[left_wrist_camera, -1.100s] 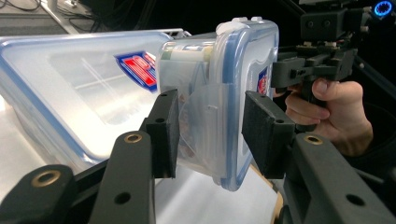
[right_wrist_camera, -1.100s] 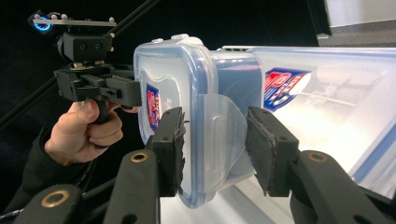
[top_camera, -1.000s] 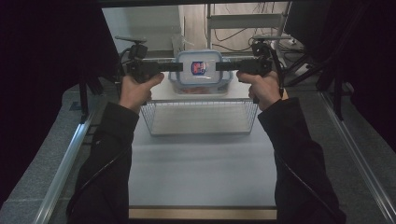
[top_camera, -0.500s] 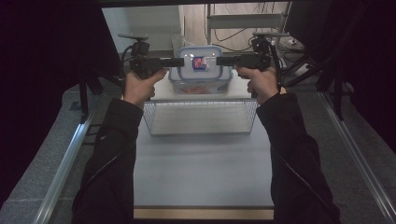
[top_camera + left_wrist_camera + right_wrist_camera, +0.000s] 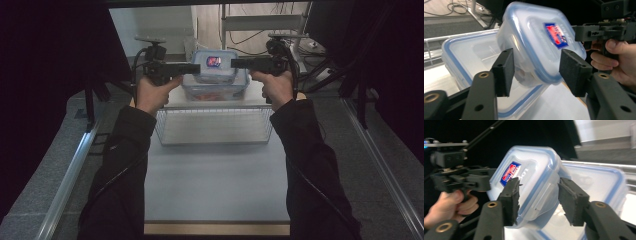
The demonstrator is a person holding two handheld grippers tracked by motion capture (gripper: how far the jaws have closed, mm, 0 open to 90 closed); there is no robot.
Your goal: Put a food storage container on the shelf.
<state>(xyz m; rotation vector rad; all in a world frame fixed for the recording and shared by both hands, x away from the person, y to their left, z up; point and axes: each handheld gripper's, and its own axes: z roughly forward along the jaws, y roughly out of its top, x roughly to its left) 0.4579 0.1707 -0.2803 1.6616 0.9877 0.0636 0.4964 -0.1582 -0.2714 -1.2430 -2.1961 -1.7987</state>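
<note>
A small clear container (image 5: 215, 67) with a blue-rimmed lid and a red and blue label leans tilted on a larger clear container (image 5: 215, 91) of the same kind. My left gripper (image 5: 197, 68) reaches it from the left and my right gripper (image 5: 234, 63) from the right. The small container (image 5: 534, 42) lies between the left gripper's (image 5: 537, 52) jaws, which have just been opening; the pads stand slightly off it. The right gripper's (image 5: 539, 181) jaws have also just been opening around the container (image 5: 531, 175), with a gap at the right pad (image 5: 571, 200).
A wire basket (image 5: 215, 125) stands on the pale table (image 5: 215, 180) just in front of the larger container. Metal rails run along both sides of the table. Cables and a stand's legs lie on the floor beyond.
Both hands have carried the small container slightly farther from the person, over the larger one. Both pairs of jaws now stand wider around it.
</note>
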